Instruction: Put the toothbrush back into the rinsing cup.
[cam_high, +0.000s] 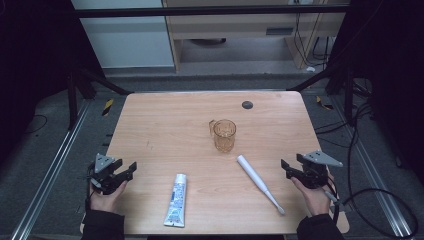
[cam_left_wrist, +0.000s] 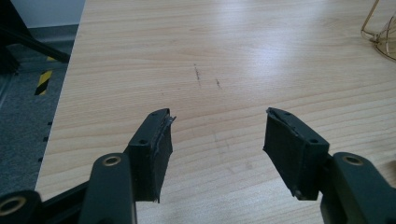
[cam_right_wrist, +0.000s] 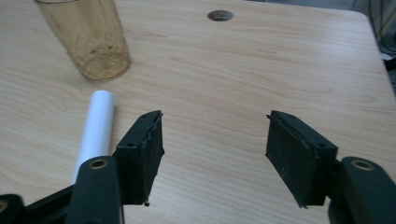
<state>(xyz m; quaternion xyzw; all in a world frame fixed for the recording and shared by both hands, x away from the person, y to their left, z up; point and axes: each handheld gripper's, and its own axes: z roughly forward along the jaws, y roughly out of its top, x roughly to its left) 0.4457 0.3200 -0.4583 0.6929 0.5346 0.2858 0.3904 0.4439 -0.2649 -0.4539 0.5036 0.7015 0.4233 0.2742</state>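
An amber glass mug (cam_high: 224, 135) stands upright near the middle of the wooden table (cam_high: 170, 125); it also appears as the mug (cam_right_wrist: 88, 39) at the upper left of the right gripper view, and its edge (cam_left_wrist: 383, 32) shows at the right of the left gripper view. A white electric toothbrush (cam_high: 259, 182) lies diagonally in front of the mug, its handle end (cam_right_wrist: 95, 130) just left of my right gripper's jaws. A white and blue toothpaste tube (cam_high: 176, 200) lies near the front edge. My left gripper (cam_high: 127, 169) (cam_left_wrist: 217, 140) rests open at the table's left edge, holding nothing. My right gripper (cam_high: 286, 167) (cam_right_wrist: 215, 144) is open at the right edge, also holding nothing.
A small dark round grommet (cam_high: 247, 105) (cam_right_wrist: 220, 15) sits in the tabletop near the far edge. Black frame bars and cables (cam_high: 370, 195) surround the table on the grey floor.
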